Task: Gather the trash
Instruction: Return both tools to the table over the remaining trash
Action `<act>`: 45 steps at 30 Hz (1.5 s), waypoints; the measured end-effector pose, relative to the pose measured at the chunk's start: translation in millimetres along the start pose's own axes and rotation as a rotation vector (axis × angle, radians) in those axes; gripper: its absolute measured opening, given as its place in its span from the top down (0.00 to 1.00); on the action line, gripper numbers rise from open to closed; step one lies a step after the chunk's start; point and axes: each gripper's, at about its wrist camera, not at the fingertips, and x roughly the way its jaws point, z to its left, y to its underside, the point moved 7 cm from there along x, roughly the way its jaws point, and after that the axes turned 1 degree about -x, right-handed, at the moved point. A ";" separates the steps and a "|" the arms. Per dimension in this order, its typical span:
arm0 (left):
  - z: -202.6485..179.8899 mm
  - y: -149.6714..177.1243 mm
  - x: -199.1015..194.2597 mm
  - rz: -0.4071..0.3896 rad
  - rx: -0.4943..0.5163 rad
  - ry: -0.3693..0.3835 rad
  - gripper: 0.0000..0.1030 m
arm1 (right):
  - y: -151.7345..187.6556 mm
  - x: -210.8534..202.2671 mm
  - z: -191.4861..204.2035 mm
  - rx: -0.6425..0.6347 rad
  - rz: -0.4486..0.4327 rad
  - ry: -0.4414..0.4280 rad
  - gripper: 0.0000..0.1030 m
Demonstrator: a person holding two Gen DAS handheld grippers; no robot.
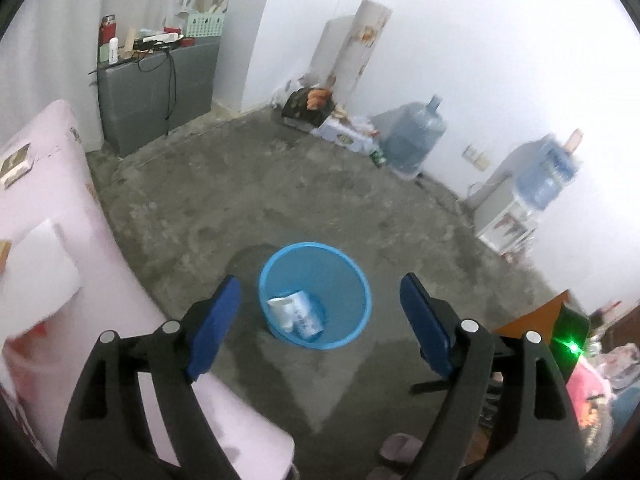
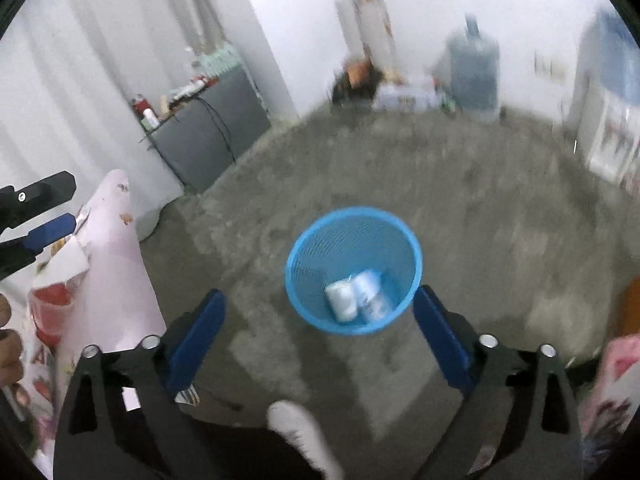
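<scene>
Both grippers hang empty above the bin.

The left gripper (image 1: pixel 320 312) and right gripper (image 2: pixel 320 328) stand spread wide, grasping nothing. The blue mesh bin (image 1: pixel 352 276) sits on the concrete floor (image 1: pixel 248 200) at twelve o'clock, with crumpled white trash (image 1: pixel 296 314) lying inside; a pink-covered table (image 1: pixel 48 184) lies at nine o'clock.
</scene>
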 end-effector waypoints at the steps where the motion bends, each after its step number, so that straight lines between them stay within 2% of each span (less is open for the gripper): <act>1: 1.7 4.9 -9.2 0.000 -0.013 0.011 0.23 | -4.6 -12.1 9.4 -0.029 -0.040 0.015 0.06; 6: 21.2 26.0 -62.5 -0.019 -0.058 0.042 0.19 | -15.2 -53.1 51.8 -0.134 -0.134 0.048 0.06; 8: 28.3 31.5 -82.6 -0.048 -0.041 0.021 0.17 | -15.8 -63.9 67.0 -0.177 -0.148 0.055 0.06; 10: 39.3 38.2 -108.2 -0.083 -0.017 -0.003 0.10 | -16.5 -72.0 81.4 -0.226 -0.165 0.073 0.06; 12: 50.2 44.7 -130.8 -0.110 -0.023 -0.010 0.10 | -16.5 -81.2 98.6 -0.285 -0.194 0.079 0.06; 15: 78.5 55.2 -168.8 -0.153 -0.106 -0.032 0.09 | -18.5 -94.0 122.3 -0.346 -0.222 0.062 0.06; 18: 111.8 69.2 -206.5 -0.221 -0.198 -0.072 0.09 | -18.0 -109.6 144.4 -0.372 -0.244 -0.054 0.06; 21: 135.0 80.3 -229.5 -0.238 -0.213 -0.109 0.09 | -17.8 -115.9 161.9 -0.330 -0.263 -0.204 0.06; 23: 153.5 88.3 -245.5 -0.261 -0.221 -0.146 0.09 | -14.5 -113.9 172.8 -0.315 -0.259 -0.252 0.06; 25: 172.5 94.7 -260.0 -0.295 -0.241 -0.190 0.09 | -10.6 -107.6 188.0 -0.311 -0.240 -0.296 0.06; 28: 197.6 100.3 -276.0 -0.322 -0.268 -0.224 0.09 | -4.4 -90.7 212.4 -0.308 -0.157 -0.356 0.06; 34: 235.1 80.1 -278.0 -0.315 -0.287 -0.255 0.09 | 2.2 -64.9 247.8 -0.224 0.015 -0.526 0.06; 36: 238.7 66.6 -268.3 -0.302 -0.257 -0.250 0.09 | 2.0 -55.1 257.4 -0.200 0.056 -0.565 0.08; 40: 227.2 38.3 -248.0 -0.277 -0.121 -0.231 0.09 | -1.2 -26.0 270.9 -0.111 0.169 -0.643 0.20; 45: 221.3 16.2 -194.0 -0.160 -0.006 -0.239 0.27 | -3.0 13.3 281.3 0.021 0.311 -0.736 0.27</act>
